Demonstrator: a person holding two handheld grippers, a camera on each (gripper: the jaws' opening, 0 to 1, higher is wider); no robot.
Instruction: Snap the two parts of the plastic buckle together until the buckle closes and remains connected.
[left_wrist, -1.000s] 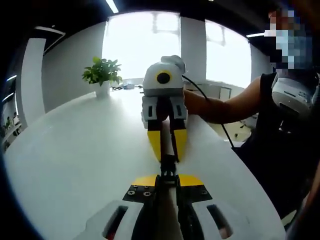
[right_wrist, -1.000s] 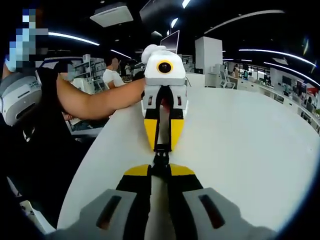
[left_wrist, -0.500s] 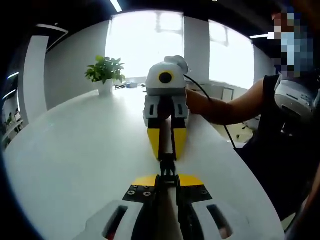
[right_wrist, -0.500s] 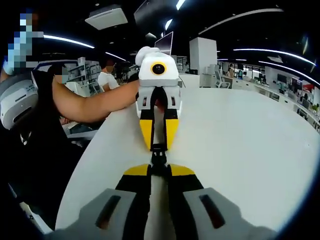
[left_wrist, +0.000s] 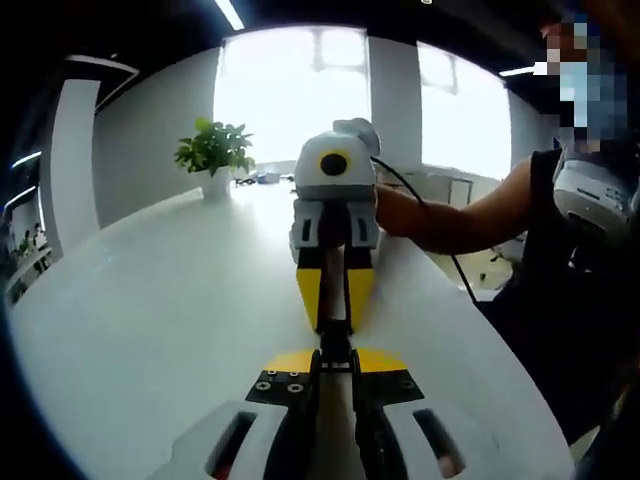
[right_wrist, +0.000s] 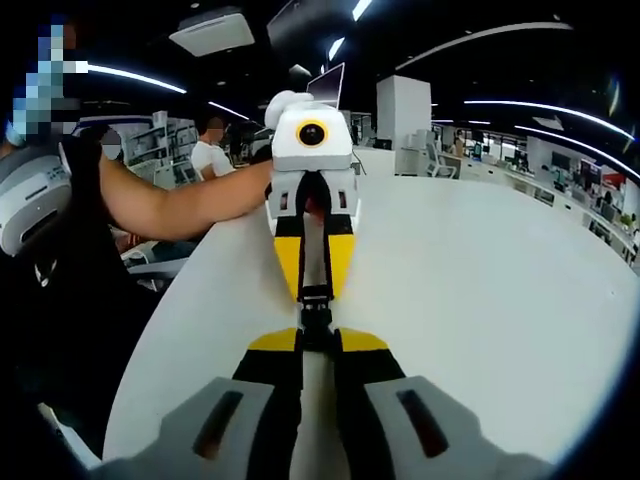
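Facing each other tip to tip over the white tabletop (left_wrist: 140, 330), the two yellow-and-black two-jaw grippers meet around the small black plastic buckle (left_wrist: 336, 338), which hangs between them just above the surface. In the left gripper view, the left gripper (left_wrist: 334, 358) rises from the bottom with its jaws pressed together on the near end of the buckle, while the right gripper (left_wrist: 334, 322) reaches in from beyond, level and pointing straight back, its jaws pinching the far end; a bare forearm (left_wrist: 450, 212) stretches in from the right behind it. A green potted plant in a white pot (left_wrist: 214, 158) stands far back on the table. In the right gripper view, the right gripper (right_wrist: 317, 340) clamps the buckle (right_wrist: 315, 312) from below, the left gripper (right_wrist: 314, 292) opposite. No writing can be read on anything.
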